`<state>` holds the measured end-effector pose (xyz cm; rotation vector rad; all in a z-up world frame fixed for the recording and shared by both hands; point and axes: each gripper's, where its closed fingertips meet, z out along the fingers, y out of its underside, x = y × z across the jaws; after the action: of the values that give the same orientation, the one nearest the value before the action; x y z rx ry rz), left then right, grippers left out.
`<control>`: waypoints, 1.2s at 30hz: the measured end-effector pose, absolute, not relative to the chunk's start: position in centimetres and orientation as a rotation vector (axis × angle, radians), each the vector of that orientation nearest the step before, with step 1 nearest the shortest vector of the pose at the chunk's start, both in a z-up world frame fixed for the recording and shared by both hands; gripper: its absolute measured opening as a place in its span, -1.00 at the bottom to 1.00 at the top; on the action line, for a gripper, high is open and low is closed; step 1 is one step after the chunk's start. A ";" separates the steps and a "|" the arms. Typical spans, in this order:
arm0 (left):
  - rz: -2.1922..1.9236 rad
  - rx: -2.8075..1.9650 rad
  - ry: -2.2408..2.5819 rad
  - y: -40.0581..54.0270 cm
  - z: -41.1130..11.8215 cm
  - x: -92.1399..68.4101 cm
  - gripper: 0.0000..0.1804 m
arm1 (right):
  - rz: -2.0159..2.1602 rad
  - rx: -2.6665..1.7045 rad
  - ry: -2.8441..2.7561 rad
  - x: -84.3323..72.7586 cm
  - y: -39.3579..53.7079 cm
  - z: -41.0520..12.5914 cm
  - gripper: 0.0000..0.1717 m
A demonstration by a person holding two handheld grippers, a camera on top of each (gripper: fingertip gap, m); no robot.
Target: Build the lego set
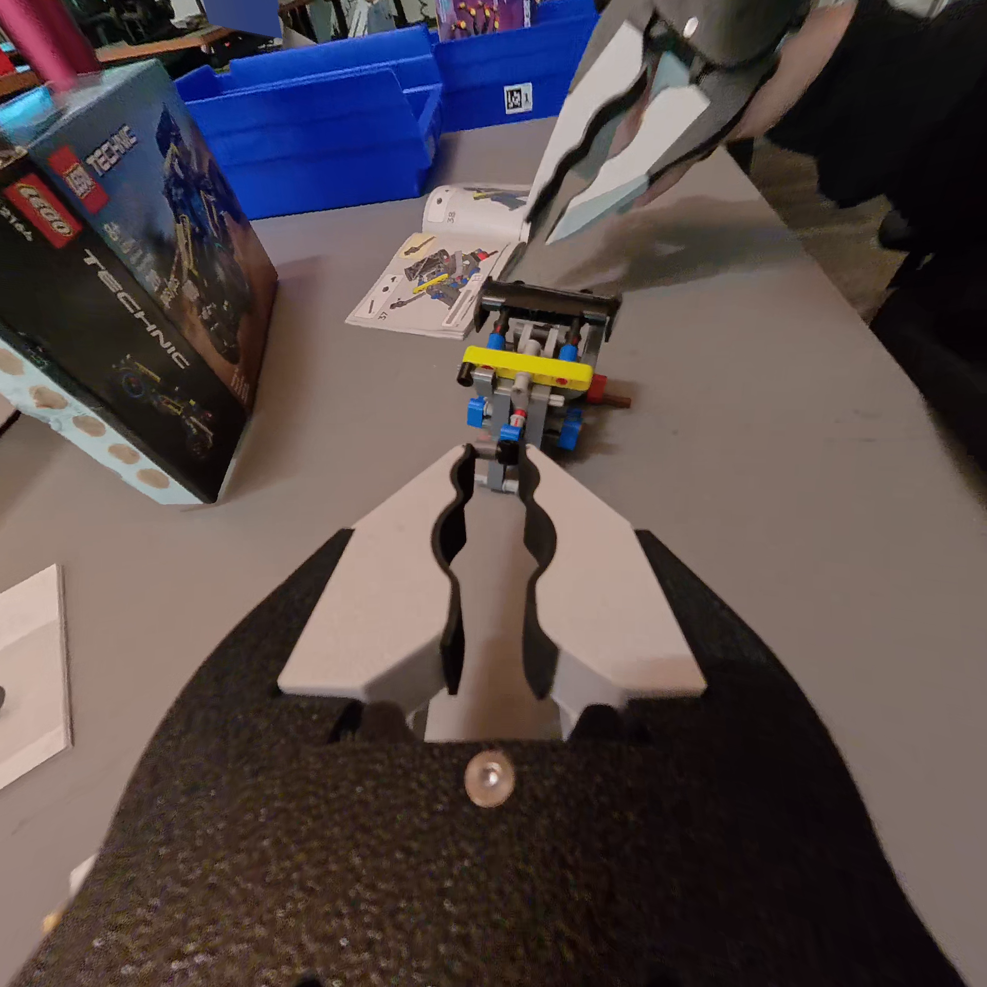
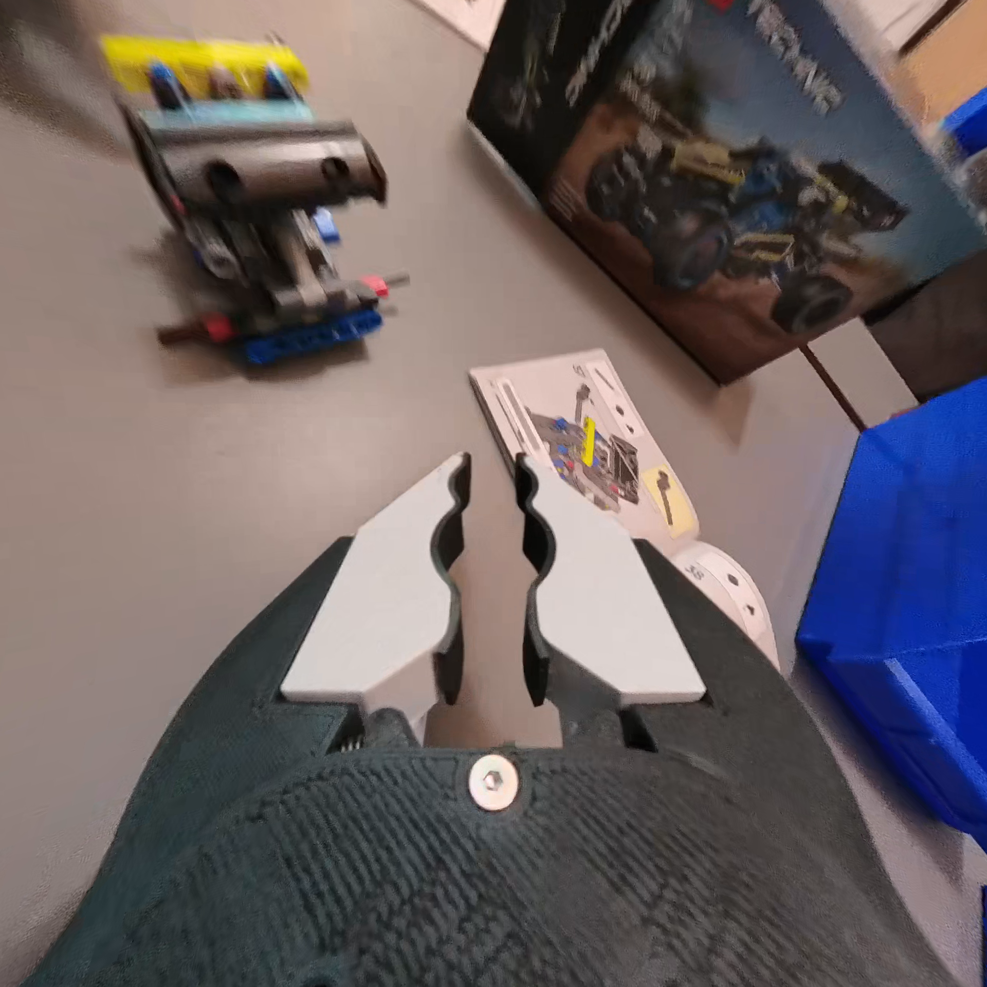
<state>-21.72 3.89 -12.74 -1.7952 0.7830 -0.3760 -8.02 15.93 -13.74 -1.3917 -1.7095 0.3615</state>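
Left jaws [image 1: 496,459] clamped on grey end of brick model [image 1: 534,374], right jaws [image 2: 491,464] narrowly parted — bare, beside open booklet [image 2: 587,443]

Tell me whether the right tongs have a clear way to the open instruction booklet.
Probably yes: the right tongs hang open and empty just above the booklet, with only bare table around; the brick model sits off to the side.

A grey worktop [image 1: 331,406] carries everything here. In the left wrist view, a partly built brick model [image 1: 534,374] sits near centre. An open instruction booklet [image 1: 443,277] lies just beyond it toward 11 o'clock. A printed toy box [image 1: 133,288] stands at 9 o'clock. Blue bins [image 1: 331,133] line the far edge at 12 o'clock, and a white sheet [image 1: 32,667] lies at 8 o'clock.
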 end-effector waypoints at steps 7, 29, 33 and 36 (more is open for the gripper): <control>-0.339 -1.817 0.889 3.1 -12.8 -19.6 -0.86 | 0.631 -1.263 -1.640 -13.1 9.1 -9.2 -0.26; -0.291 -1.678 0.994 3.4 -13.3 -17.3 -0.86 | 0.459 -1.265 -2.082 -18.2 7.1 -13.6 -0.21; -0.283 -1.691 0.954 3.7 -13.2 -17.6 -0.86 | 0.526 -1.249 -2.150 -17.4 6.9 -13.9 -0.26; -0.322 -1.699 0.962 3.4 -13.2 -16.9 -0.86 | 0.476 -1.259 -2.167 -16.7 7.5 -13.9 -0.26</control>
<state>-16.86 3.40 -13.24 -1.6993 0.9617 -0.3221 -16.69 7.48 -13.92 -1.2594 -2.1667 0.4763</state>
